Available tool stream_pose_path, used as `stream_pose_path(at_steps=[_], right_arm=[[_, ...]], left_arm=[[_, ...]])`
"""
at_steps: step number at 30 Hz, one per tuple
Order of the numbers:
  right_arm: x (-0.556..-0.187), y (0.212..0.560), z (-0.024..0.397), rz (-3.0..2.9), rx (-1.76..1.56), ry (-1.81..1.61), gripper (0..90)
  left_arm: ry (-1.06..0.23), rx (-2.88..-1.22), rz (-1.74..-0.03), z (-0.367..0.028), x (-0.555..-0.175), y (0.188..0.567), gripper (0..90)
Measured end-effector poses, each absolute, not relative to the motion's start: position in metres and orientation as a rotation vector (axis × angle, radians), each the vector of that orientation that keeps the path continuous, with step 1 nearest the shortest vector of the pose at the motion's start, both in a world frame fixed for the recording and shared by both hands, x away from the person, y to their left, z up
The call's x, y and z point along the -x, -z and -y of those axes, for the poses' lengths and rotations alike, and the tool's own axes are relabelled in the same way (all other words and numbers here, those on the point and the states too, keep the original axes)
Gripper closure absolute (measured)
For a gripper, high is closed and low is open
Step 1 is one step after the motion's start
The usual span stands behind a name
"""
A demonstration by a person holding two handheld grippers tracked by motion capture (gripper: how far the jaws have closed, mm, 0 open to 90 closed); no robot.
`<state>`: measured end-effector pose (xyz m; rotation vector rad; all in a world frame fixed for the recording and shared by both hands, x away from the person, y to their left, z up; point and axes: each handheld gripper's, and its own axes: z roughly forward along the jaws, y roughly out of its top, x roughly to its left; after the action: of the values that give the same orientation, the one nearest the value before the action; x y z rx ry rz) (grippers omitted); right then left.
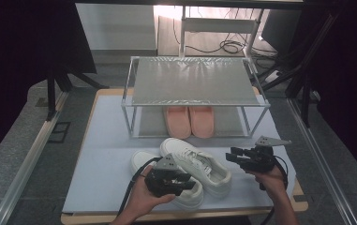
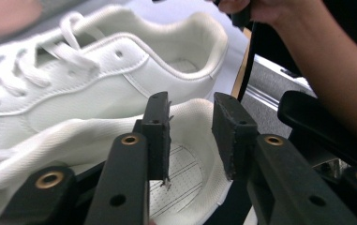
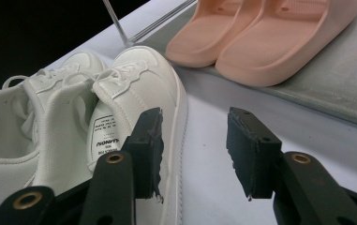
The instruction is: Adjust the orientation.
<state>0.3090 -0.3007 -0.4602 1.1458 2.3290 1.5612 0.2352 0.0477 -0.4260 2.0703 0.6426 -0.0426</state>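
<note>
White leather-look sneakers lie as a pair on the pale grey mat [image 1: 101, 178] of the counter, in front of the shelf rack. The near sneaker [image 1: 185, 199] sits directly under the left gripper [image 1: 182, 185]; the far sneaker [image 1: 199, 164] lies just beside it, the two touching along their sides, toes toward the rack.

In the left gripper view, the left fingers [image 2: 157, 136] stand parted over the heel opening of the near sneaker [image 2: 185, 168]. One finger is inside the collar line, the other outside the heel rim. The pads do not press on the rim, so the grip is released. The far sneaker [image 2: 96, 70] shows behind, laces up.

The right gripper [image 1: 236, 158] hovers beside the heel of the far sneaker, held level. In the right gripper view its fingers [image 3: 253, 154] are released, spread wide with bare mat between them; the far sneaker [image 3: 138, 93] lies just left of them, tongue label visible.

A metal shelf rack [image 1: 195, 82] stands at the back of the mat. A pair of pink slippers [image 1: 189, 121] rests on its lower tier, side by side.
</note>
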Motion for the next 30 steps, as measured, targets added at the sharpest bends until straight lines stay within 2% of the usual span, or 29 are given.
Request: stream_pose_path(at_steps=[6,11,20,30], right_arm=[[-0.307,0.461,0.303,-2.323,-1.158,-1.563,56.6],[-0.305,0.463,0.308,-2.332,-1.162,-1.552,62.4],[-0.300,0.466,0.309,-2.361,-1.161,-1.493,76.4],[-0.293,0.470,0.309,-2.371,-1.171,-1.423,88.1]], left_arm=[[-0.002,-2.014,-0.678,-0.076,-0.237,0.414,57.7],[-0.089,-1.995,-0.742,-0.108,-0.240,0.407,48.0],[-0.203,-1.921,-0.911,-0.163,-0.253,0.408,42.2],[-0.231,-1.921,-0.955,-0.175,-0.257,0.413,40.9]])
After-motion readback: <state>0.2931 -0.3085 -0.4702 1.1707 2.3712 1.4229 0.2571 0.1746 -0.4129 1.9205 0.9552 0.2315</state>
